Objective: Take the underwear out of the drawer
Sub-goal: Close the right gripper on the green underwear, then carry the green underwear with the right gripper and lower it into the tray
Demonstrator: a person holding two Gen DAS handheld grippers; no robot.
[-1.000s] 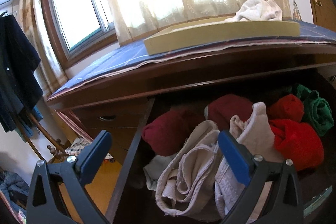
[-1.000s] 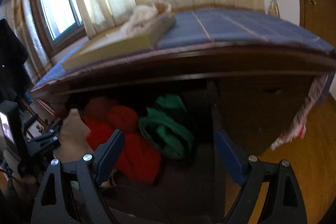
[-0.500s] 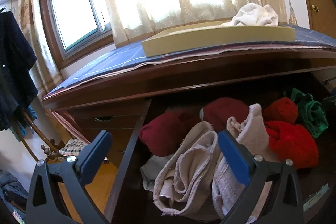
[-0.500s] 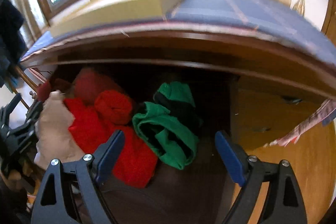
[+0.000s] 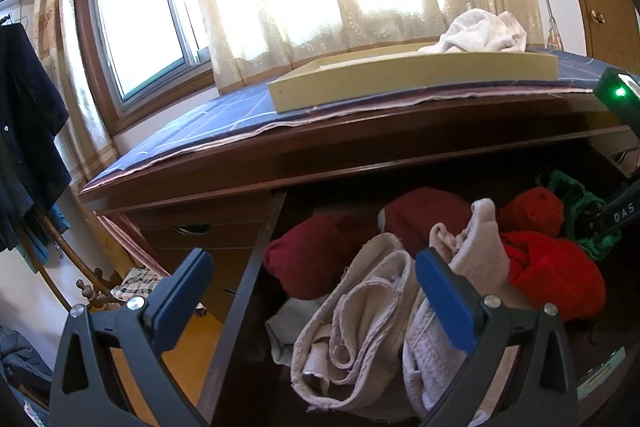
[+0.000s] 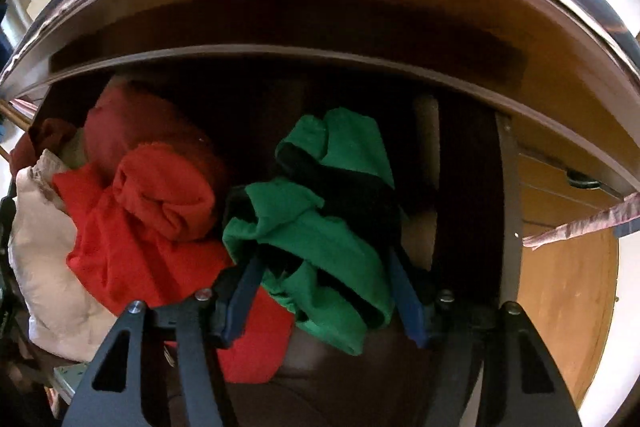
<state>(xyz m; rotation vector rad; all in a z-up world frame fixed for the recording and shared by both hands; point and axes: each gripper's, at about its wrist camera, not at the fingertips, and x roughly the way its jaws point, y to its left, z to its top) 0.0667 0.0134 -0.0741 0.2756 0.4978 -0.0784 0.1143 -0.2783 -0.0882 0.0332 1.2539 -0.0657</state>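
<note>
Wooden drawer (image 6: 508,211) is open, packed with rolled underwear. Green underwear (image 6: 320,227) sits at 3 o'clock of the red pile (image 6: 132,247), between the right gripper (image 6: 324,301) fingers, which have just been closing; blue pads flank the bundle, but I can't tell whether they press it yet.

Risks, biggest first:
- Bundle is loosely folded with a black band; a bite on one loose fold could unroll it and let it drop back.
- Red fabric lies right against the left finger (image 6: 240,299), so it could be dragged along.
- Left gripper (image 5: 316,291) hangs open over the beige garments (image 5: 360,327) (holding nothing); a lift could collide with it.

Writing: "DAS" on a black part (image 5: 624,215) at 3 o'clock in the left view; nothing else legible.
</note>
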